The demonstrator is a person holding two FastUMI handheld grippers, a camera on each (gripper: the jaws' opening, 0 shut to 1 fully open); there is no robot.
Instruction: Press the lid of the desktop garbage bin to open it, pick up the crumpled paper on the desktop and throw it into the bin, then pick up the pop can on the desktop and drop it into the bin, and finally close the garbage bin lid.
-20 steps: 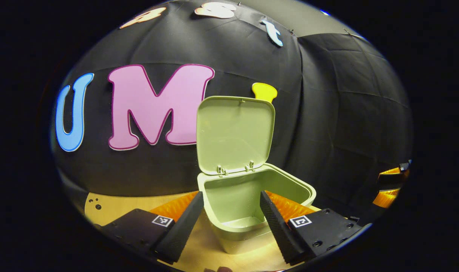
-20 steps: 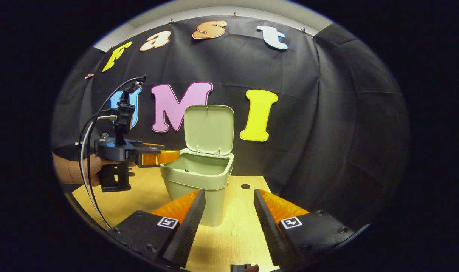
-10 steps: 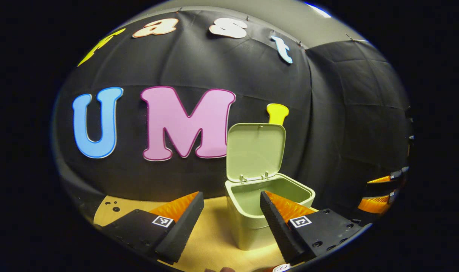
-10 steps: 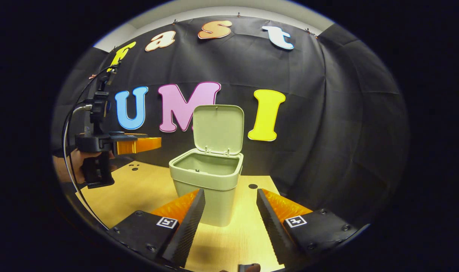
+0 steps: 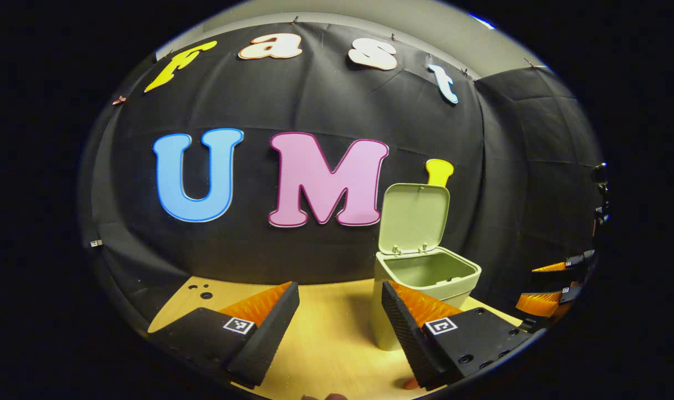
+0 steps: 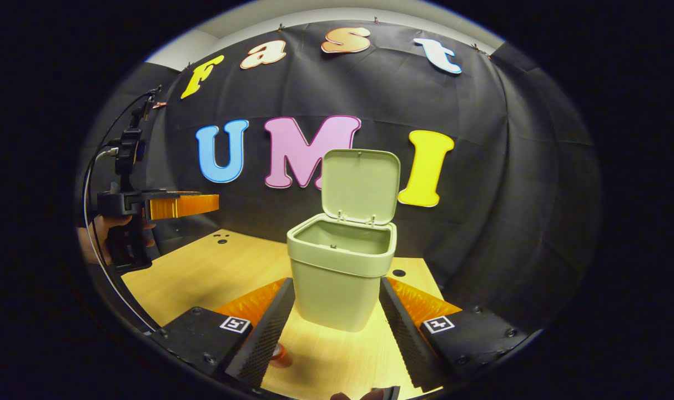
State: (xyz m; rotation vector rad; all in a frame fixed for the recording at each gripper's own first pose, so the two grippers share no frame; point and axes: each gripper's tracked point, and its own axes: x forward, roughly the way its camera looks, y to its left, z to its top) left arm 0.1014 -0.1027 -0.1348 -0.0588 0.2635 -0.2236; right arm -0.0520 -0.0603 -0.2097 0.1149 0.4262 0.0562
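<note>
The pale green bin point(image 6: 337, 283) stands on the wooden table point(image 6: 215, 272) with its lid point(image 6: 361, 186) swung upright and its inside bare as far as I can see. My right gripper point(image 6: 336, 280) is open, the bin straight ahead between its fingers and untouched. A small orange-red object point(image 6: 281, 355), possibly the pop can, peeks out beside the right gripper's left finger. My left gripper point(image 5: 339, 285) is open and holds nothing, with the bin point(image 5: 426, 289) ahead to its right. From the right gripper view, the left gripper point(image 6: 176, 205) hovers left of the bin.
A hand point(image 6: 101, 239) holds the left gripper, with cables looping behind it. Small holes point(image 6: 222, 240) mark the table's far left. The black cloth wall stands close behind the bin. The right gripper point(image 5: 553, 289) shows at the far right of the left gripper view.
My left gripper has drawn back and to the left, away from the bin. The right gripper has shifted so the bin sits centred ahead, and the orange-red object has come into view.
</note>
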